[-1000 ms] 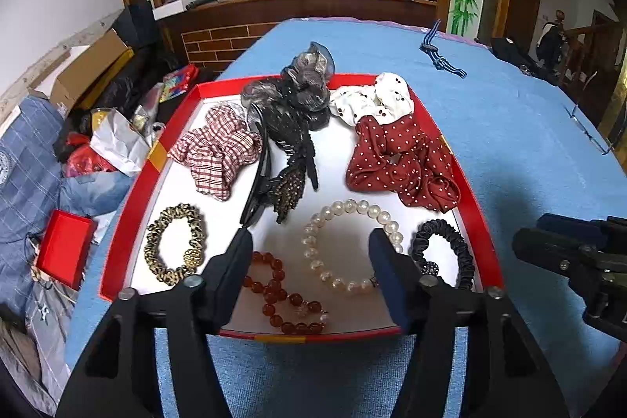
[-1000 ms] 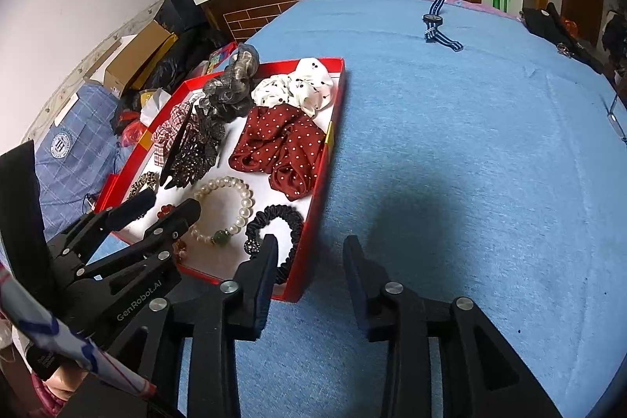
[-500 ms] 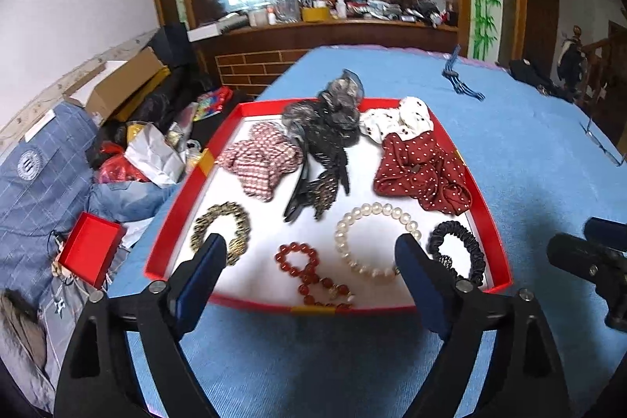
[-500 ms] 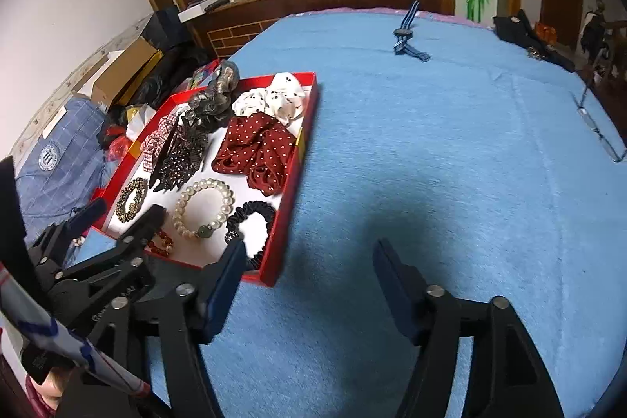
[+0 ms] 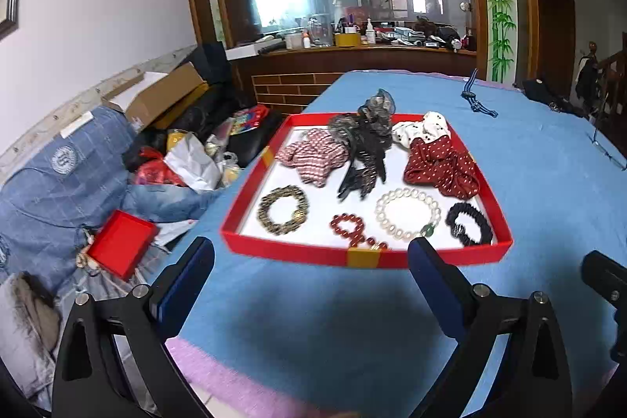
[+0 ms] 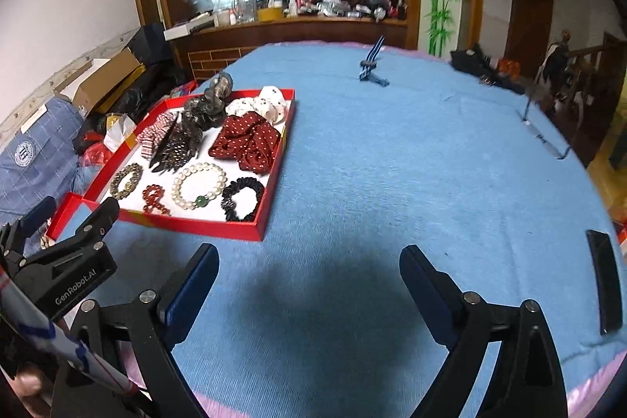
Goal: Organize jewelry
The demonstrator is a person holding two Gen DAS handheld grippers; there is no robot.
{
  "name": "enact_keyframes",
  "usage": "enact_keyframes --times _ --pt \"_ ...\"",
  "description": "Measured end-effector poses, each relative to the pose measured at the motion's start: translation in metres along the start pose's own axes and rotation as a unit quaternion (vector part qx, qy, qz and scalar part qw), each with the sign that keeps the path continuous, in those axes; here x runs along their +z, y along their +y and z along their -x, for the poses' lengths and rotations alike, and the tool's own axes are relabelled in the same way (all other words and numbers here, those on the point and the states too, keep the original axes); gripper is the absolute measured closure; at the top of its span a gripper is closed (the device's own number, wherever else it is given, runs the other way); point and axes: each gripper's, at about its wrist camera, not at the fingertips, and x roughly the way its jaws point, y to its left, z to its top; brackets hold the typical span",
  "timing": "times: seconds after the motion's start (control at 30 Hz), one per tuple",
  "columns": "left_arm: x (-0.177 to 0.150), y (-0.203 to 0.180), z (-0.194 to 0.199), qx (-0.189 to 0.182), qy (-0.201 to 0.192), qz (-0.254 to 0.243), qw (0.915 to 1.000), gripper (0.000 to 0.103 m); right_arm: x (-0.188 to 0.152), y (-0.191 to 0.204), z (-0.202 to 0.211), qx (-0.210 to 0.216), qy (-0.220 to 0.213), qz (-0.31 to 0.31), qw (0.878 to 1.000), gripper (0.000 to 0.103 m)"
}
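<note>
Compared with a second before, both grippers had drawn back toward the near edge of the blue table [image 6: 392,159] and spread their jaws wide, holding nothing. The left gripper [image 5: 311,263], which had earlier hung over the tray with its tips among the beads, now sat short of the red tray [image 5: 364,255], its blue-padded fingers [image 5: 184,285] framing the tray's near wall from outside. Inside the tray, from left to right along the front row, lay the gold bracelet [image 5: 283,209], the red bead bracelet [image 5: 348,228], the pearl bracelet [image 5: 407,214] with its green bead toward the near right, and the black scrunchie [image 5: 468,224]; none had shifted. Behind them, again left to right, sat the plaid scrunchie [image 5: 315,157], the dark hair clips [image 5: 362,151] topped with grey gauze, the white dotted scrunchie [image 5: 425,128] and the red polka-dot scrunchie [image 5: 441,165]. The right gripper [image 6: 309,279], earlier nearly shut and just beside the tray's right corner, now stood open over bare cloth, well apart from the tray. Farther right, a striped blue band [image 6: 371,65] lay at the far side of the table, a pair of glasses [image 6: 542,136] near the right edge, and a dark flat phone-like slab [image 6: 605,281] at the near right.
</note>
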Motion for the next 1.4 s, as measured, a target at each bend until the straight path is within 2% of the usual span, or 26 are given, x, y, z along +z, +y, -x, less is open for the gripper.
enact_keyframes --times 0.13,0.2,0.3,0.6,1.4 --pt "-0.006 0.007 0.018 0.0 0.014 -0.01 0.9999 0.004 -0.011 0.007 0.026 -0.007 -0.016 0.002 1.0 0.005" --pt "-0.012 0.014 0.031 -0.004 0.003 -0.003 1.0 0.004 -0.016 0.008 0.037 -0.008 -0.029 0.0 1.0 0.004" --pt "-0.022 0.019 0.04 0.021 -0.015 0.003 0.9997 0.004 -0.021 0.01 0.047 -0.011 -0.048 0.0 0.999 0.002" --pt "-0.03 0.031 0.037 0.059 -0.029 0.032 0.9973 0.004 -0.021 0.024 0.036 -0.027 -0.047 0.029 0.998 0.002" --pt "-0.036 0.04 0.031 0.059 -0.012 0.037 0.9975 0.004 -0.029 0.037 0.037 -0.025 -0.04 0.056 0.997 0.002"
